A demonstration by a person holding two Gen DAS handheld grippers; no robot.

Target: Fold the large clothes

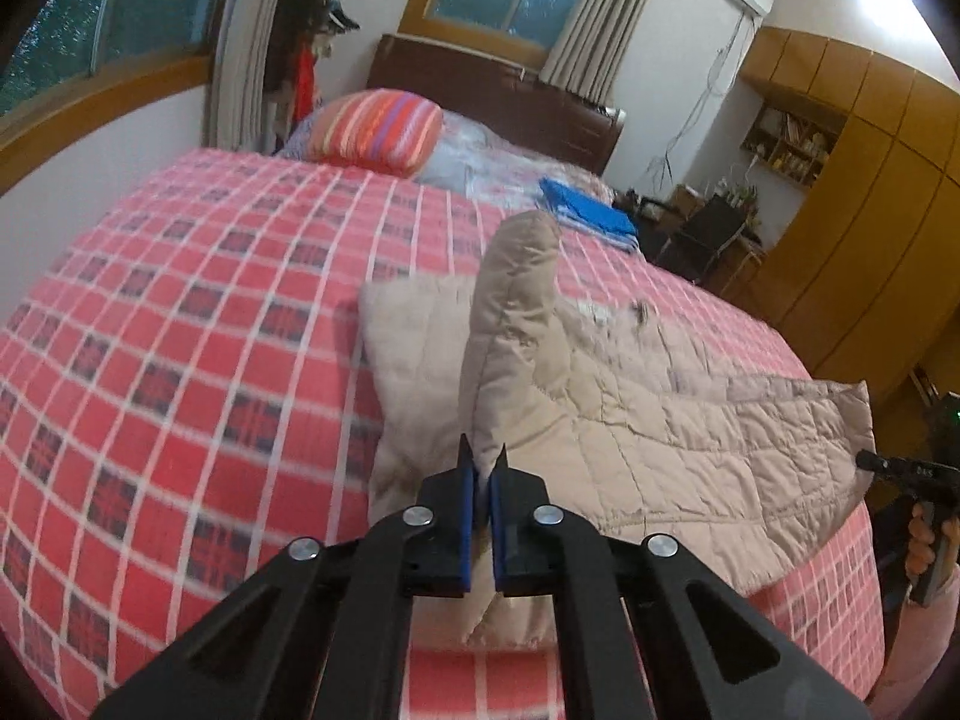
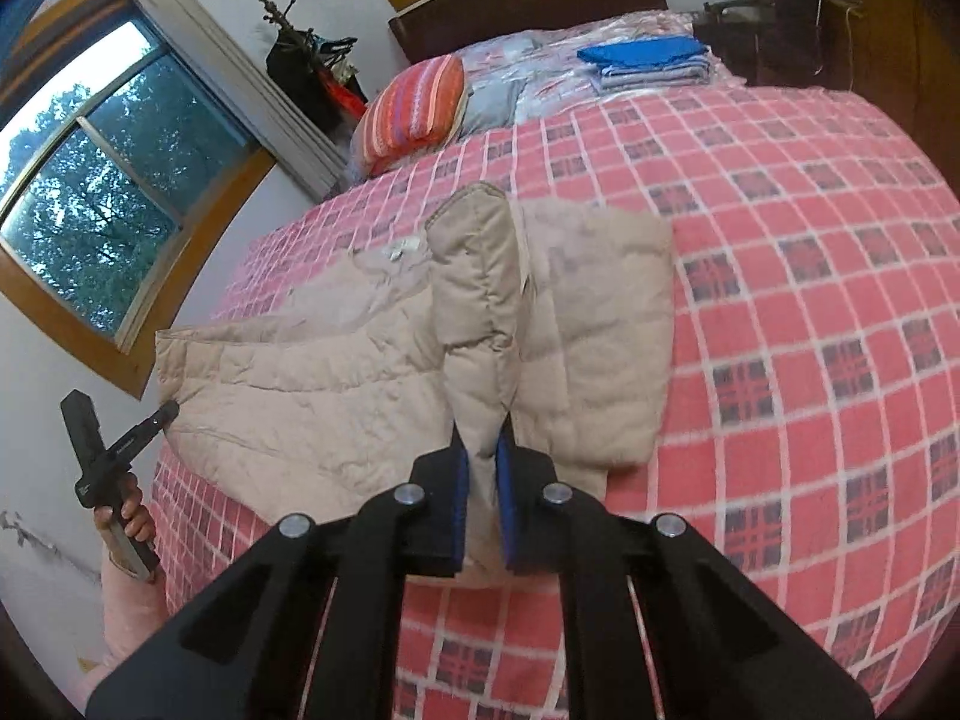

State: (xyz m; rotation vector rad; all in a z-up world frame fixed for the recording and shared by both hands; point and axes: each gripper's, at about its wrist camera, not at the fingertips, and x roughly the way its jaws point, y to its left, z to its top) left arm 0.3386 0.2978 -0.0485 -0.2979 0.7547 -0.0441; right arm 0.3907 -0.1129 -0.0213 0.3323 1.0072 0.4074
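Quilted beige jacket is lying on the near part of the bed, on its red checked cover, with both lower corners being lifted off the cover. Its hem is running along the near edge of the bed, stretched between the two grippers, while its body is reaching away toward the striped pillow and the dark headboard; its long axis therefore seems to be running from the foot of the bed toward the head, collar end farthest away, though the collar itself is too creased to make out. The left gripper is pinching a raised fold of beige fabric, its blue-padded jaws standing almost together with only the cloth between them. The right gripper is doing the same at the opposite corner, its jaws spread a little wider around a thicker ridge of padding. Each gripper is also showing in the other's view, at the far end of the hem. Holding the hem at both ends is probably meant to keep the wide garment taut and level, so that the bottom can be carried up over the body in one even fold without bunching. A folded blue stack is sitting well apart near the head of the bed, likely finished items.
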